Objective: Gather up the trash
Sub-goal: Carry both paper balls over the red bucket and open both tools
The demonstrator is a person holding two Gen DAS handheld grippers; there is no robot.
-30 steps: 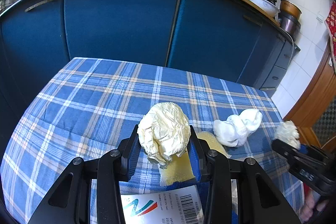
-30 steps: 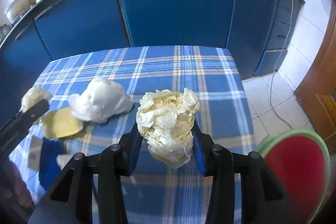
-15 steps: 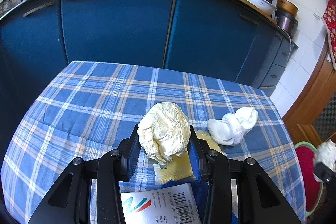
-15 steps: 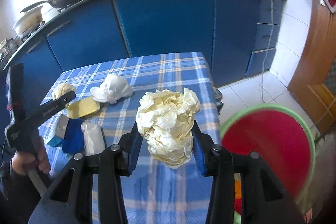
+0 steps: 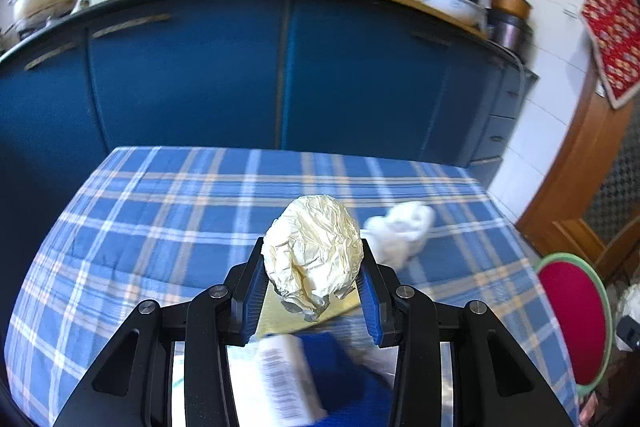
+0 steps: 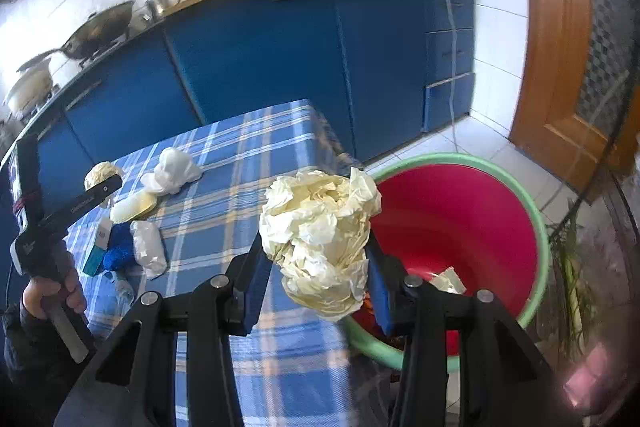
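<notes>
Right wrist view: blue kitchen cabinets (image 6: 256, 39) fill the back, and before them stands a table under a blue plaid tablecloth (image 6: 240, 155). Beside the table's edge, on the tiled floor, sits a red basin with a green rim (image 6: 452, 219) — some scraps lie at its bottom. The right gripper (image 6: 316, 251) is clenched on a crumpled cream paper ball (image 6: 320, 231), held in the air just at the basin's near rim. On the cloth lie a white wad (image 6: 172, 171), a yellow pad (image 6: 134, 205), a clear plastic bag (image 6: 150, 247) and a blue item (image 6: 118, 247). The left gripper (image 5: 312, 267) grasps a second crumpled paper wad (image 5: 314, 255) above the table — a person's hand (image 6: 52, 295) holds its handle.
</notes>
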